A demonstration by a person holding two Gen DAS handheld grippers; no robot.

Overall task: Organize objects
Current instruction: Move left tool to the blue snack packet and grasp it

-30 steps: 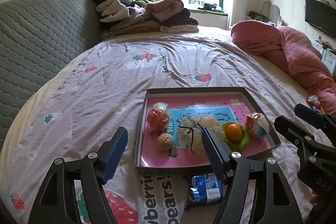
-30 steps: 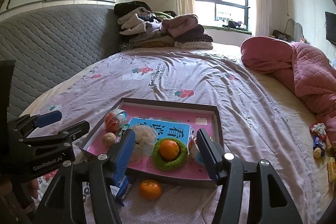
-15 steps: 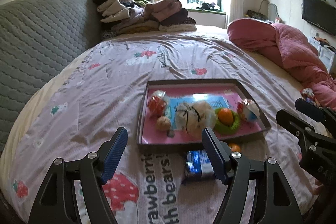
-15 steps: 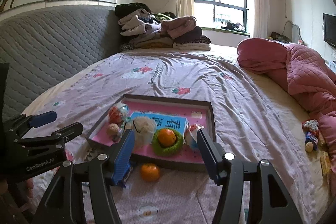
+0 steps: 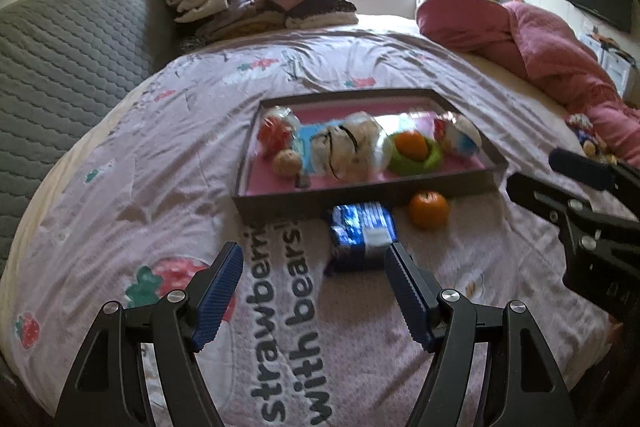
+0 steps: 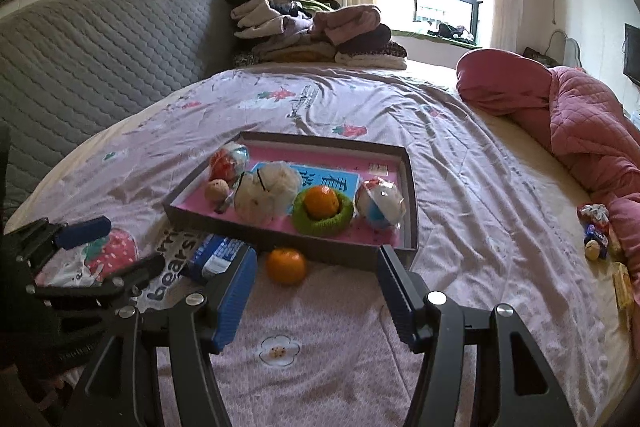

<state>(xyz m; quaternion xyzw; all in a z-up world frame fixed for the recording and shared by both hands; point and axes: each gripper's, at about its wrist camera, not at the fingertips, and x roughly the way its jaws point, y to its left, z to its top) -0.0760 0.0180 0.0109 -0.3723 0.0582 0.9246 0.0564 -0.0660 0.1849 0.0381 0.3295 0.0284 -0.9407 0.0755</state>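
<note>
Both sets of fingers are spread w/ nothing between the pads: your left gripper (image 5: pixel 314 293) gapes over the printed bedsheet (image 5: pixel 132 163), its right pad tip right by the near end of the blue snack pack (image 5: pixel 362 233), not clamping it; your right gripper (image 6: pixel 316 293) is parted too, hovering over the sheet, w/ the loose orange (image 6: pixel 286 265) lying just ahead between the finger lines but clear of both pads. Main container is the shallow dark-walled tray (image 6: pixel 288 237) w/ a pink floor, sitting mid-bed. Inside, left to right in the right wrist view: a red wrapped ball (image 6: pixel 228 162), a small tan ball (image 6: pixel 216 190) just in front of it, a white fluffy item w/ black strands (image 6: pixel 262 195), a green knit ring (image 6: pixel 322 222) cupping a second orange (image 6: pixel 321 202), then a red/white/blue wrapped ball (image 6: pixel 380 205) near the right wall. A blue printed card (image 6: pixel 332 183) lies flat under them. Snack pack and loose orange sit outside, on the sheet against the tray's near wall. More small wrapped bits (image 6: pixel 596 231) lie far right beside the pink quilt (image 6: pixel 580 115).
</note>
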